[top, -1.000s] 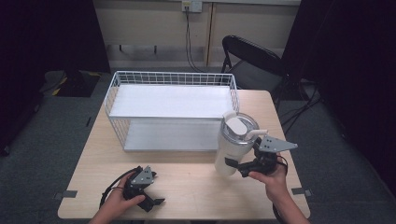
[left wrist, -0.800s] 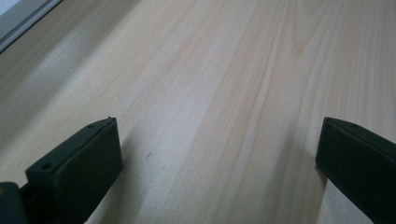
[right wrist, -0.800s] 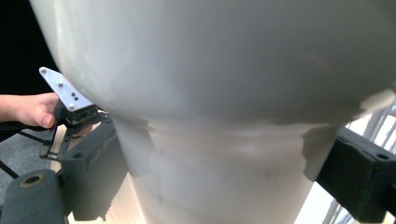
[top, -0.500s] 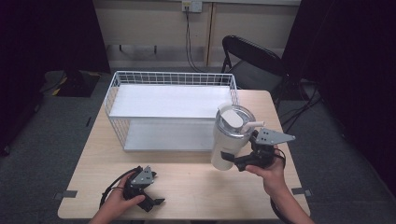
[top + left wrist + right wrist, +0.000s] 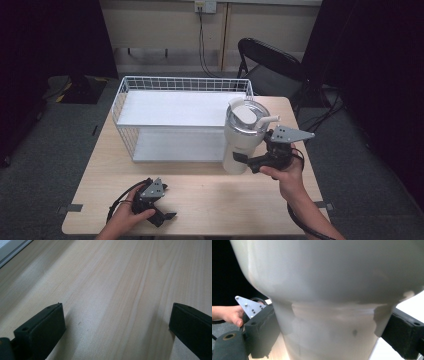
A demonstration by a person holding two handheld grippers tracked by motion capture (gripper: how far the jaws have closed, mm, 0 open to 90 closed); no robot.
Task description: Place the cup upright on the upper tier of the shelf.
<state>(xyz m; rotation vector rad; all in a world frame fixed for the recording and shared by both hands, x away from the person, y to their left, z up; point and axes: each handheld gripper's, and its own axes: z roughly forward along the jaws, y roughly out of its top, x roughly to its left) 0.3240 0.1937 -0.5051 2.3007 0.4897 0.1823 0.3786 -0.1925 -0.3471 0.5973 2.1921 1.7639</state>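
A white tumbler [image 5: 239, 145] with a steel-rimmed lid and a side handle is held at the right of the table, just in front of the wire basket's right end. My right gripper [image 5: 245, 161] is shut on its narrow lower part. In the right gripper view the tumbler [image 5: 324, 277] widens above the right gripper [image 5: 329, 332], whose jaws press its tapered base from both sides. My left gripper [image 5: 162, 212] lies near the table's front edge, open. In its own view the left gripper [image 5: 117, 325] has only bare wood between its jaws.
A white wire basket [image 5: 150, 85] with a white liner covers the back half of the wooden table [image 5: 225, 200]. A black folding chair [image 5: 270, 60] stands behind the table's right corner. The other hand and the left gripper's grey plate [image 5: 249, 306] show beyond the tumbler.
My right gripper has carried the tumbler to the left and a little up, closer to the basket's right end. The left gripper has stayed where it was.
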